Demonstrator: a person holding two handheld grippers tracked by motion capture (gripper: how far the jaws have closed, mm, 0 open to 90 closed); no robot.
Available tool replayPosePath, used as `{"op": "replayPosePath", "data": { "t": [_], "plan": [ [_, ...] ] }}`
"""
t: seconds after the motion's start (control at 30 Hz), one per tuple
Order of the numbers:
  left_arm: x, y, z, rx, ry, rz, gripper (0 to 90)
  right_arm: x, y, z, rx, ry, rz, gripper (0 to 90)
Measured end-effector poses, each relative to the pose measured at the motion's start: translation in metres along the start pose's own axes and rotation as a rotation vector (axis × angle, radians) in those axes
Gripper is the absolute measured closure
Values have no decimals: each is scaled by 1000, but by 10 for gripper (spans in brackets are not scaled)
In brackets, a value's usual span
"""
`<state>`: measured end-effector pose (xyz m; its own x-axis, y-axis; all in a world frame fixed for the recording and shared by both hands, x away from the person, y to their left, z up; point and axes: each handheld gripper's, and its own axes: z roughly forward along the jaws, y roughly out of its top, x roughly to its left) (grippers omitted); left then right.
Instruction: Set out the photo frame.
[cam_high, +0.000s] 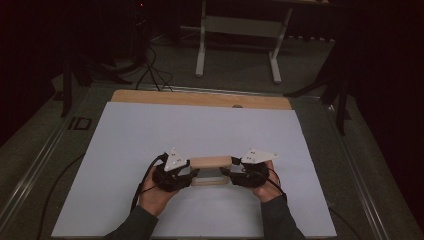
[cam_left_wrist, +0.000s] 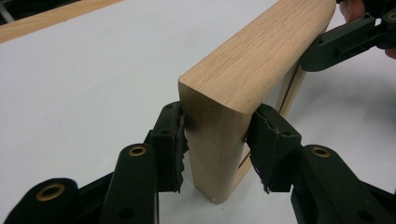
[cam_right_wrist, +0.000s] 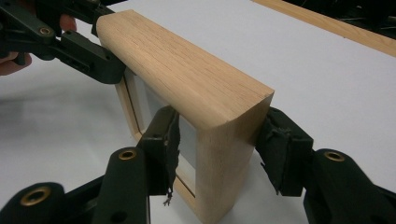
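Note:
A thick light-wood frame with a pale inner panel stands upright on its long edge near the front of the white sheet. My left gripper clamps its left end; in the left gripper view both pads press the wood frame on either face. My right gripper clamps the other end; in the right gripper view its pads squeeze the frame on front and back. Each gripper view shows the other gripper at the far end of the frame: right gripper, left gripper. I cannot tell whether the frame's lower edge touches the sheet.
The white sheet covers most of the table, with a strip of wooden tabletop along the far edge. Beyond it stand a desk's white legs and dark stands. Cables lie on the floor at the far left.

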<state>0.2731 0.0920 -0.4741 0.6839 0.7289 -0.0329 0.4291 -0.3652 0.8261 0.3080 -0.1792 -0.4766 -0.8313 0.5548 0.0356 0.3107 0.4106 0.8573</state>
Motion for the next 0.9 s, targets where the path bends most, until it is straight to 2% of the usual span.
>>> {"op": "replayPosePath", "data": {
  "t": [0.5, 0.9],
  "plan": [
    [12, 1, -4, 0, 4, -7, 562, 4, 8, 9, 10, -15, -13, 505],
    [37, 7, -6, -38, -3, -31, 552, -1, 20, 24, -17, -16, 15, 514]
  ]
}}
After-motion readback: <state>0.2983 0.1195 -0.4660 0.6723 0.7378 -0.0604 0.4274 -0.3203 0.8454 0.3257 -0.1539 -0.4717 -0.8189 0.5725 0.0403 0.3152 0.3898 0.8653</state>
